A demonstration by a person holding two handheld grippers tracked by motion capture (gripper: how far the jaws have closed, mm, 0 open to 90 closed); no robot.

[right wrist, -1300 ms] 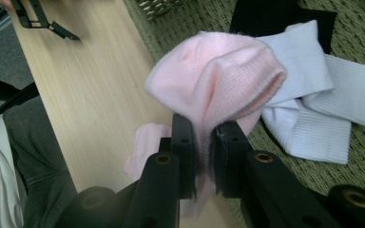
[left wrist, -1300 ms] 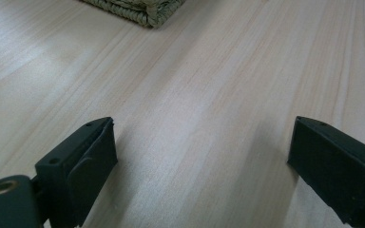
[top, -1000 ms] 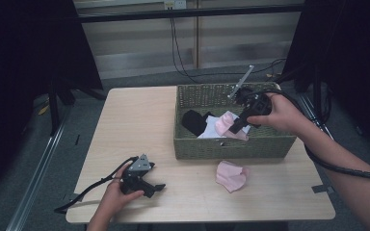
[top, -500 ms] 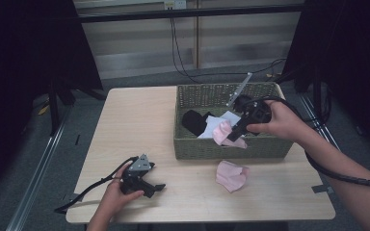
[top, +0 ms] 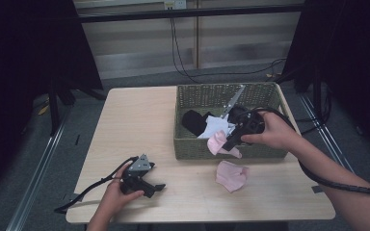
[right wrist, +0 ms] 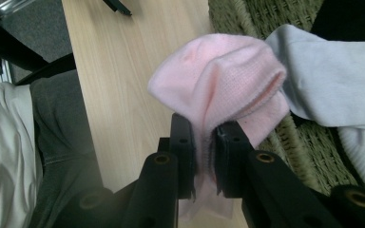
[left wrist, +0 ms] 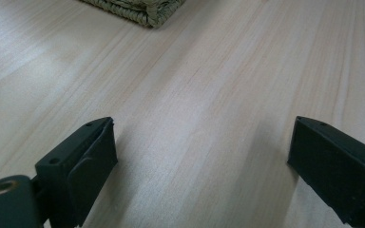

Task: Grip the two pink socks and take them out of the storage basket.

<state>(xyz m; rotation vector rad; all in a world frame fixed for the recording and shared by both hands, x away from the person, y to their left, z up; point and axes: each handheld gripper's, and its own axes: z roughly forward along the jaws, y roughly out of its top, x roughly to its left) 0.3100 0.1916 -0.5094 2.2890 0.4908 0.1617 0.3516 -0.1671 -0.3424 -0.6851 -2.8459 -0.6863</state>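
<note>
Pink sock (right wrist: 218,80) is hanging pinched between the jaws of the right gripper (right wrist: 204,137), which are pressing together on a fold of the knit; in the right gripper view the toe end is bunching up beyond the fingertips while the cuff end is trailing down between the jaws toward the camera, so the sock's long axis is running roughly along the jaws themselves. Nearest the person, the left gripper (top: 142,178) is resting on the table (top: 139,120) with its jaws spread wide and nothing between them, bare wood showing in the gap. A little farther out, a second pink sock (top: 232,175) is lying crumpled on the table just in front of the basket (top: 197,149). Beyond it, in the high view, the right gripper (top: 229,143) is holding its sock (top: 218,143) right over the basket's near rim, part draping outside the wall. Inside the basket, a white cloth (top: 217,126) and a black item (top: 194,121) are sitting farther back. Judging from this, the held sock is heading for the table beside its mate, which lies below and toward the person from the fingertips; the right hand is far nearer to that spot than the left.
</note>
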